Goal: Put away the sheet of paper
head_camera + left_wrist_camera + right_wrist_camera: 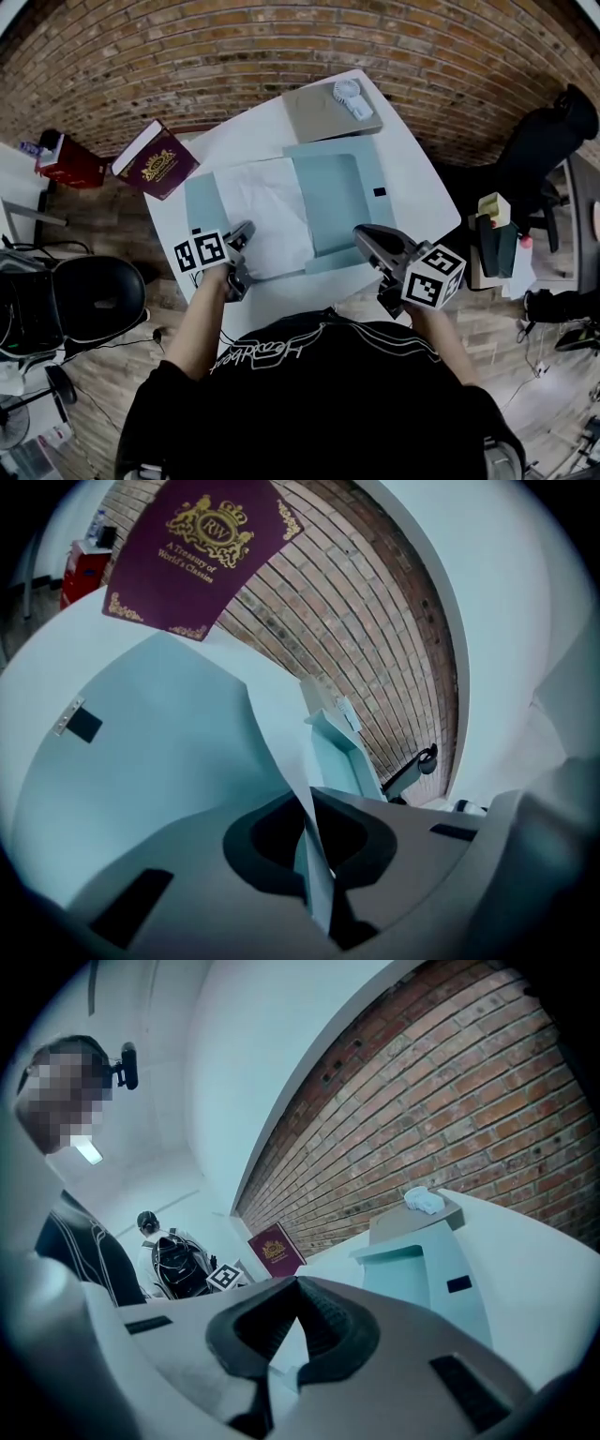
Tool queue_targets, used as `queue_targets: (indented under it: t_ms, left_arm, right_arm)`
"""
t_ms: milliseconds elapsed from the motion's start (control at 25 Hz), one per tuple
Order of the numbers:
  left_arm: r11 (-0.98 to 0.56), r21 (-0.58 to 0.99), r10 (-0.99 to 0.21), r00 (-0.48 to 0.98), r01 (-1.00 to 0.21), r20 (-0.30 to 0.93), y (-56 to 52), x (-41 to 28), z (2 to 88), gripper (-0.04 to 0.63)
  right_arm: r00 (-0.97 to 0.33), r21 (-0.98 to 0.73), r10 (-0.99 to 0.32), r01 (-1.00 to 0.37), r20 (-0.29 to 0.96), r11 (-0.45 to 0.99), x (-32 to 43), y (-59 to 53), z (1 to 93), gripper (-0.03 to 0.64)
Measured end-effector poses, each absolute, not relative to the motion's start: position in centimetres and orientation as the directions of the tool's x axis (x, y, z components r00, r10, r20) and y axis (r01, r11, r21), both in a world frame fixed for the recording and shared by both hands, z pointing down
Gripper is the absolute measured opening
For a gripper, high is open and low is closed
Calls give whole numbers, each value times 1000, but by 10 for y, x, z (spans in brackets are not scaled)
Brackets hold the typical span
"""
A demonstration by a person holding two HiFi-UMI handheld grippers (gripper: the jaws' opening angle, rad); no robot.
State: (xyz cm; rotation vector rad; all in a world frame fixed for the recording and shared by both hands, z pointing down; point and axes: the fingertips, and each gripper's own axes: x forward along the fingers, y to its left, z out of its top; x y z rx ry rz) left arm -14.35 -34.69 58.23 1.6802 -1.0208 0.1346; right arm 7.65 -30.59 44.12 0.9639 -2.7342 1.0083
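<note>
A white sheet of paper (272,220) lies on an opened pale teal folder (337,192) on the white table (412,178). My left gripper (246,230) is at the sheet's near left corner. In the left gripper view its jaws (309,855) are shut on a thin pale sheet (281,761) that stands edge-on between them and curls away. My right gripper (364,234) hovers over the folder's near right corner. Its jaws (295,1288) look shut, with nothing visible between them. The folder (422,1274) carries a small black patch (379,191).
A maroon book (155,159) overhangs the table's far left corner. A grey box (323,117) with a small white fan (349,97) sits at the far edge. Black chairs (94,295) (553,131) flank the table, and a small stand (497,234) is at the right.
</note>
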Motion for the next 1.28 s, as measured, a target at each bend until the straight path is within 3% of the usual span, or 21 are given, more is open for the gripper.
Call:
queue_targets:
  t_ms: [760,1280]
  left_arm:
    - [-19,755,-522,651,-655,551,-364,-88,603,32]
    - [-30,726,-500,639,-687,584,-368,-42,606,32]
  right_arm:
    - [-797,-578,-519,-591,310,563,73,-302,458,2]
    - [-826,-573,-496,-550,268,608,100,-310,446,3]
